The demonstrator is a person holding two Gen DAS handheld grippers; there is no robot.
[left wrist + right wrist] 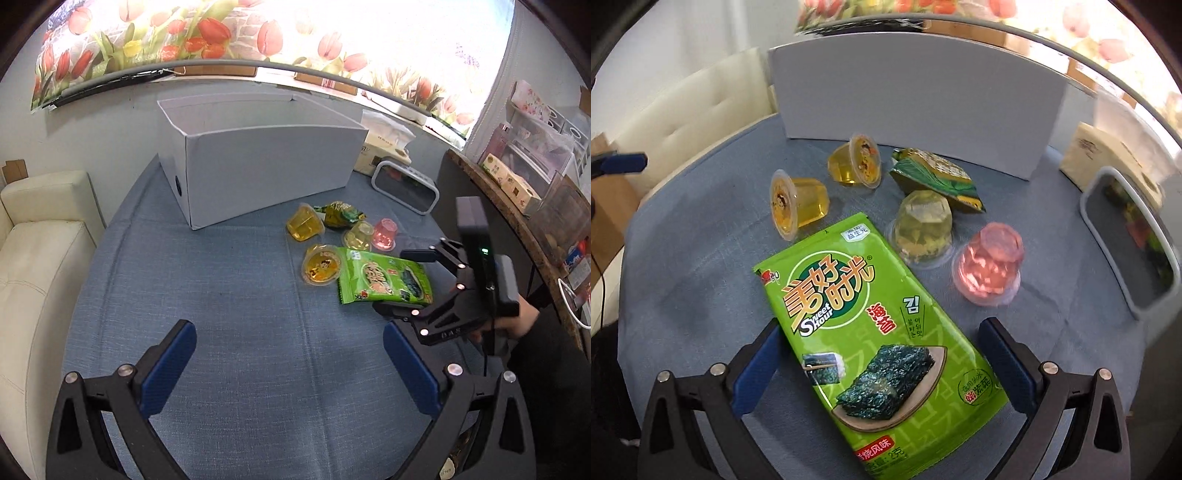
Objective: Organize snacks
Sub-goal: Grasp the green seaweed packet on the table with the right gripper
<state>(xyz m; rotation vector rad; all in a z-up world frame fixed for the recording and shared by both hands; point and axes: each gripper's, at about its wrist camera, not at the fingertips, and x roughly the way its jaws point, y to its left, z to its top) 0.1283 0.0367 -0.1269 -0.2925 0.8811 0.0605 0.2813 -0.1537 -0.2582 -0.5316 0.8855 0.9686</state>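
Observation:
A green seaweed snack packet (pixel 882 332) lies flat on the blue tablecloth; it also shows in the left wrist view (pixel 382 275). My right gripper (pixel 879 354) is open, its fingers on either side of the packet's near half, low over it. Beyond lie two yellow jelly cups (pixel 796 203) (pixel 858 159), a pale jelly cup (pixel 925 225), a pink jelly cup (pixel 991 264) and a small green packet (pixel 936 177). An open white box (pixel 258 158) stands behind them. My left gripper (pixel 290 354) is open and empty over bare cloth.
A grey-framed clock (pixel 406 186) and a tissue pack (pixel 384 144) sit right of the box. A cream sofa (pixel 33 258) is at the left. A brown shelf (pixel 517 206) with boxes stands at the right.

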